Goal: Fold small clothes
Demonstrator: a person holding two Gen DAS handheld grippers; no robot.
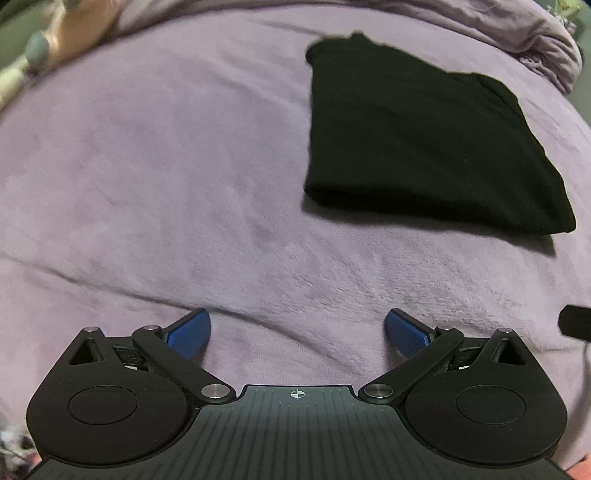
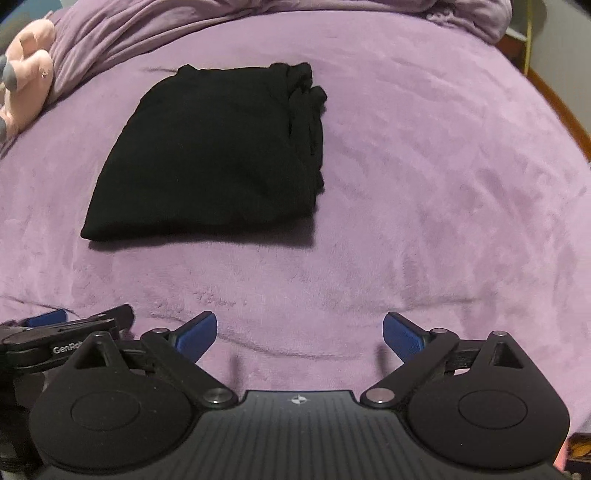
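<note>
A black garment (image 1: pixel 424 136) lies folded into a thick rectangle on the purple blanket (image 1: pixel 166 177). It also shows in the right wrist view (image 2: pixel 218 155), with stacked folded edges along its right side. My left gripper (image 1: pixel 297 332) is open and empty, well short of the garment and to its left. My right gripper (image 2: pixel 299 332) is open and empty, short of the garment and to its right. The left gripper also shows at the lower left of the right wrist view (image 2: pixel 62 328).
A pink plush toy (image 2: pixel 26 85) lies at the far left of the bed. Bunched purple bedding (image 2: pixel 155 26) runs along the back. A wooden bed edge (image 2: pixel 554 99) curves at the right.
</note>
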